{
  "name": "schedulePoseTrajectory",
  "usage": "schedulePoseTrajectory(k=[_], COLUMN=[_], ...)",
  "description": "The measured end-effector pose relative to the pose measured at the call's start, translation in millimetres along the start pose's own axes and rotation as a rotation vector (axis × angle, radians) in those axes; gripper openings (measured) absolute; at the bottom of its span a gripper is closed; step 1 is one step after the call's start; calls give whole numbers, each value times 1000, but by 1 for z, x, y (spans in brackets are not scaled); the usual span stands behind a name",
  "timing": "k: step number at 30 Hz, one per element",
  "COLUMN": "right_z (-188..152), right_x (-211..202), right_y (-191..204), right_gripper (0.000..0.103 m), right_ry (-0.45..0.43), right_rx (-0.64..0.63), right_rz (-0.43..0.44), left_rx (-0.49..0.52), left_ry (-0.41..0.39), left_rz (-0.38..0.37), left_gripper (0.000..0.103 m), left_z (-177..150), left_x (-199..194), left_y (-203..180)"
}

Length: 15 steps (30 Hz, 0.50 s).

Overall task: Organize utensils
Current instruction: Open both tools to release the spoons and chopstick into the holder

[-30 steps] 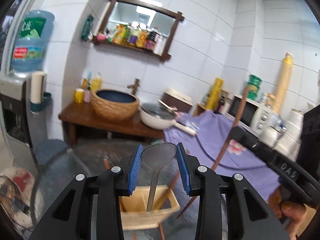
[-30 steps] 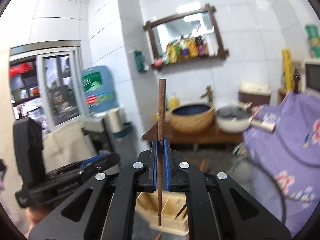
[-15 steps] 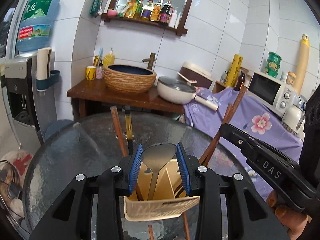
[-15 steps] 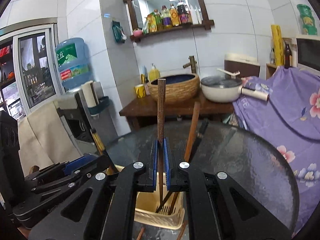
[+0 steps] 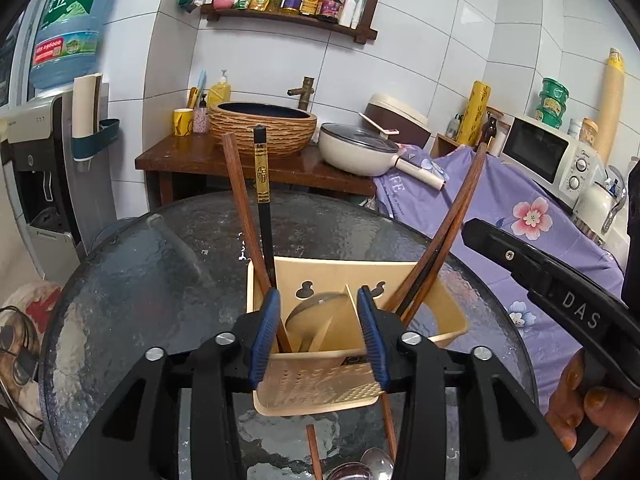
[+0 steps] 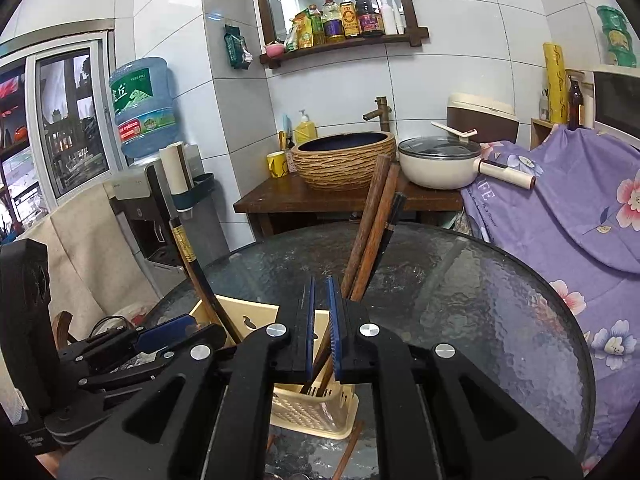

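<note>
A beige utensil holder (image 5: 320,380) stands on the round glass table (image 5: 160,264). My left gripper (image 5: 320,332) is open just above it, and a metal spoon (image 5: 316,312) rests in its middle compartment, free of the pads. Brown and black chopsticks (image 5: 256,208) lean in the left compartment, and more chopsticks (image 5: 448,232) lean on the right. My right gripper (image 6: 322,328) is open with a narrow gap over the holder (image 6: 316,412). The brown chopsticks (image 6: 372,224) stand in the holder just beyond its fingers.
Loose chopsticks (image 5: 312,452) and spoons (image 5: 372,466) lie on the glass in front of the holder. A wooden stand with a woven basin (image 5: 264,128) and a white pan (image 5: 360,152) is behind the table. A purple flowered cloth (image 5: 520,208) covers the counter at right.
Both grippers have come down to the holder. The left let the spoon drop into the middle compartment. The right opened slightly and let go of its brown chopstick into the holder.
</note>
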State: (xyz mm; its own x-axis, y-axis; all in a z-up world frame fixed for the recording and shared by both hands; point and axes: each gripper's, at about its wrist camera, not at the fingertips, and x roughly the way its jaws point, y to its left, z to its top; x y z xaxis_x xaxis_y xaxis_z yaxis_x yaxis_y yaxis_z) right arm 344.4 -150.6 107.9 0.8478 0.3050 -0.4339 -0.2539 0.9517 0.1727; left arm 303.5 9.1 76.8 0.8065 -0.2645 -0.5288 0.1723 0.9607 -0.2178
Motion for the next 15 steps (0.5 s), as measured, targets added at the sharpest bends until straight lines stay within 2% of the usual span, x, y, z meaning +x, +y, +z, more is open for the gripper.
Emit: schedulePoseTrajectory(k=[1, 2, 3, 5, 8, 11, 15], right_z=[-1, -3, -4, -14, -35, -67, -115], right_x=[-5, -11, -17, -33, -46, -39, -20], right_y=[0, -1, -1, -4, -8, -14, -23], right_gripper=[11, 20, 37, 48, 48, 48, 48], right_ry=[-4, -10, -14, -25, 5, 118, 273], right_rx=[-1, -3, -5, -2, -22, -50, -27], right_rz=[8, 16, 18, 9, 0, -35, -48], left_rx=[-2, -8, -12, -19, -28, -50, -73], left_ry=[-11, -25, -35, -49, -37, 50, 158], left_rz=[-2, -8, -10, -4, 27, 38, 32], left_gripper=[51, 58, 62, 82, 86, 86, 85], left_z=[-1, -3, -4, -12, -35, -64, -104], left_x=[-5, -12, -18, -31, -47, -45, -36], left_y=[0, 0, -1, 0, 5, 13, 18])
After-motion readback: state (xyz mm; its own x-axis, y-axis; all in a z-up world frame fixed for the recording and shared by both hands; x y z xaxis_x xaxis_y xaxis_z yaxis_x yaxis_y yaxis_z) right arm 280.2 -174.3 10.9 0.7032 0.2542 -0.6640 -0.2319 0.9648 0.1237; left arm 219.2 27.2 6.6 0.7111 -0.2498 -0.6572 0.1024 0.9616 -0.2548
